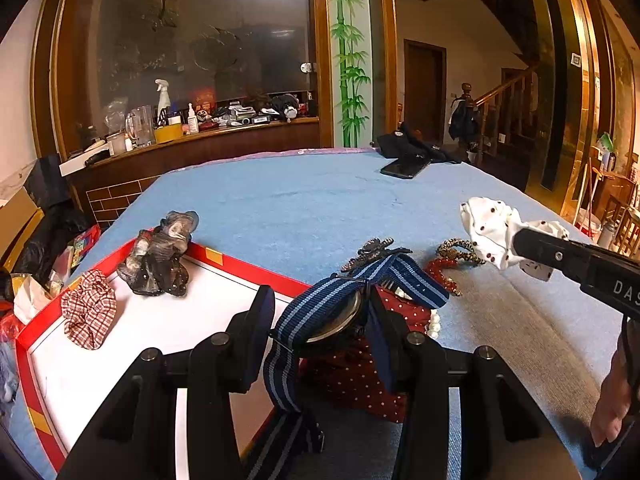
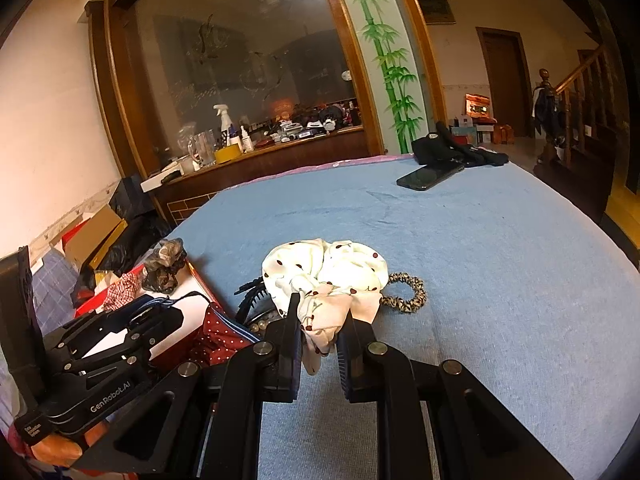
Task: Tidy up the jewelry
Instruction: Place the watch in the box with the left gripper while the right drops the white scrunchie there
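Observation:
My left gripper [image 1: 320, 308] is shut on a watch [image 1: 336, 320] with a blue striped strap [image 1: 280, 376], held up over a red dotted cloth [image 1: 360, 384]. The strap's ends hang down and drape to the right. My right gripper [image 2: 320, 320] is shut on a white scrunchie [image 2: 324, 276] with dark red dots, lifted off the blue cloth; from the left wrist camera, that scrunchie [image 1: 488, 228] and the right gripper [image 1: 520, 242] are at the right. A red-rimmed white tray [image 1: 240, 268] at the left holds a plaid scrunchie [image 1: 88, 308] and a grey scrunchie [image 1: 160, 260].
On the blue tablecloth [image 1: 300, 208] lie a leopard hair tie [image 2: 404, 292], red beads [image 1: 440, 272], a dark ornate clip [image 1: 376, 250], pearls [image 1: 434, 326] and a black comb [image 2: 256, 300]. A phone [image 2: 430, 176] and black cloth [image 2: 452, 148] sit at the far edge.

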